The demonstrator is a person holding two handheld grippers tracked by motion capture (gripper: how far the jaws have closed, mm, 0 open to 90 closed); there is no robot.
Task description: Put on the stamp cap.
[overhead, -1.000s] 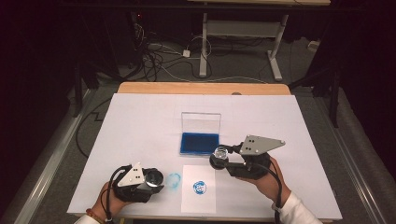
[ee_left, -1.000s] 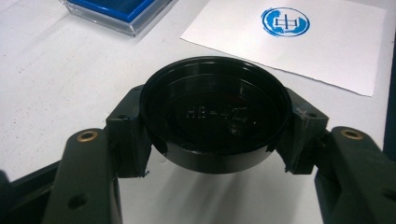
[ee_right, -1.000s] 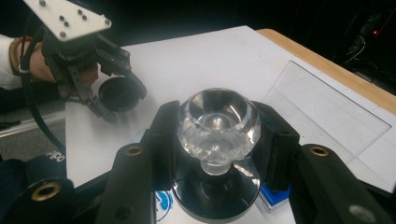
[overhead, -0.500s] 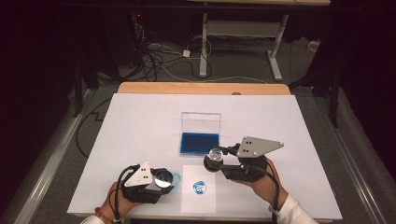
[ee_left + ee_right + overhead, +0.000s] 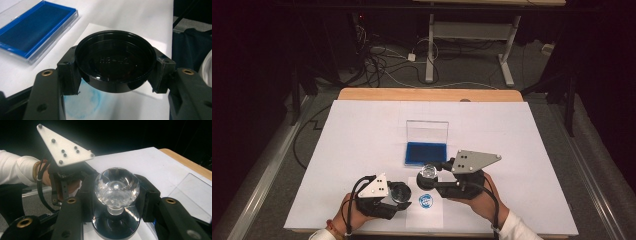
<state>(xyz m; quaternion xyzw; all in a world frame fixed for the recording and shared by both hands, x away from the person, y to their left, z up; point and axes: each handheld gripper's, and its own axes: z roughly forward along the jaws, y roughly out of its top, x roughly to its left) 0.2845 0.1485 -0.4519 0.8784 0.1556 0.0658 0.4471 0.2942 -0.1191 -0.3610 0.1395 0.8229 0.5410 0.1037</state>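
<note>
Over the last second the left gripper (image 5: 398, 196) has slid inward along the near edge of the white table (image 5: 522, 130) — it was out to the left of the paper slip (image 5: 424, 212), and now its jaws sit at the slip's left edge. They are clamped on a round black cap (image 5: 114, 60), held open side up; in the left gripper view the cap sits squarely between the pads with raised lettering on its floor, and a pale blue smear shows on the paper beneath it.

At the centre of the slip lies a round blue stamp print (image 5: 426, 201). Just beyond it, farther up the table, the blue ink pad (image 5: 425, 153) rests with its clear lid standing open.

The right gripper (image 5: 430, 176) has drifted slightly toward the middle as well and hangs just above and behind the print. It grips a stamp with a faceted crystal knob (image 5: 116, 185), jaws closed at either side of the knob, the dark round base below it.

So cap and stamp are now near each other over the paper, though not touching. With a print already on the slip, I'd judge the stamping done and the capping about to start — the cap's open mouth faces up, ready for the stamp's base to be lowered into it.
</note>
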